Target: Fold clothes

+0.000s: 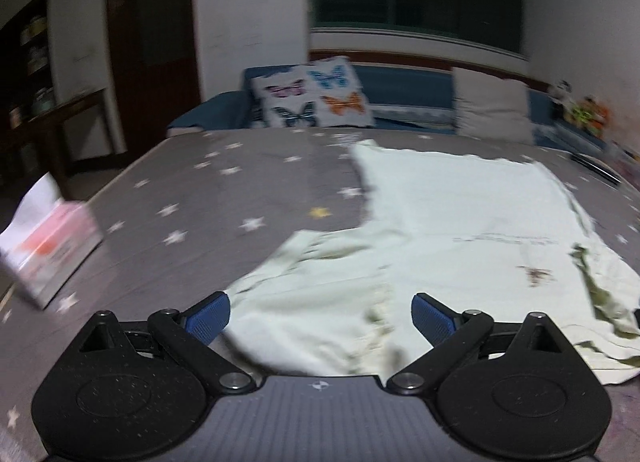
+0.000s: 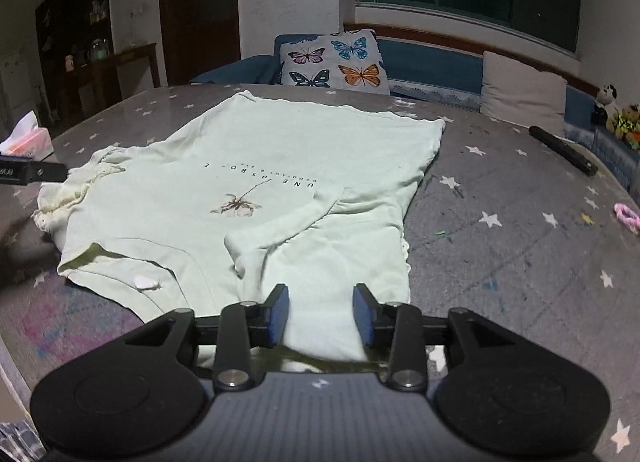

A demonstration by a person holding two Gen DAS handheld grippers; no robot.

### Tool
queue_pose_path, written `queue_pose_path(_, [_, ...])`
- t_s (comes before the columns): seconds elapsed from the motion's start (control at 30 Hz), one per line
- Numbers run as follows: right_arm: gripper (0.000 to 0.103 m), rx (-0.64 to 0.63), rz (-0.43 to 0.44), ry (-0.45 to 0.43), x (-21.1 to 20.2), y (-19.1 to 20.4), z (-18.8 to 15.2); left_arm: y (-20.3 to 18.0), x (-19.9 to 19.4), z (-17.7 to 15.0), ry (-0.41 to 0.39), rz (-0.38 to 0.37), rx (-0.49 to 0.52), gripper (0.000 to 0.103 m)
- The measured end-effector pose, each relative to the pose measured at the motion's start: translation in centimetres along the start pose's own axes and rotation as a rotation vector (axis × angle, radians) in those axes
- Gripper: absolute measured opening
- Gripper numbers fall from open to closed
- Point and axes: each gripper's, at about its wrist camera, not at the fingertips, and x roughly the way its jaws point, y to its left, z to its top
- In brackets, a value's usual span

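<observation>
A pale green T-shirt with a small flower print and a line of letters lies spread on the grey star-patterned tablecloth. Its right sleeve is folded in over the body. My right gripper hovers at the shirt's near edge, open, with flat cloth showing in the gap and its blue pads clear of it. In the blurred left wrist view, the left gripper stands wide open just above the shirt's left sleeve, holding nothing.
A pink tissue box sits near the table's left edge. A black rod and a pink hair tie lie on the right. Behind the table are a blue sofa, a butterfly cushion and a beige cushion.
</observation>
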Motion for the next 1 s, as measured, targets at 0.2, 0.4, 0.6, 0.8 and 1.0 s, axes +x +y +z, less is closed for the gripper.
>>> queue_pose_path(0.2, [0.038, -0.002, -0.005, 0.007, 0.3, 0.2, -0.1, 2.9, 1.4, -0.6, 0.061, 0.041, -0.109, 0.079])
queue_pose_path(0.4, [0.039, -0.004, -0.007, 0.012, 0.4, 0.3, -0.1, 4.0, 3.2, -0.8, 0.104, 0.036, -0.163, 0.045])
queue_pose_path(0.6, [0.039, -0.007, -0.009, 0.016, 0.4, 0.4, 0.0, 5.0, 2.9, -0.1, 0.049, 0.016, -0.192, 0.006])
queue_pose_path(0.8, [0.039, -0.013, -0.013, 0.019, 0.3, 0.4, 0.2, 2.7, -1.2, 1.8, -0.124, -0.095, -0.081, 0.004])
queue_pose_path(1.0, [0.04, -0.011, -0.016, 0.022, 0.4, 0.5, 0.3, -2.3, -3.9, 1.4, -0.177, -0.283, 0.097, 0.004])
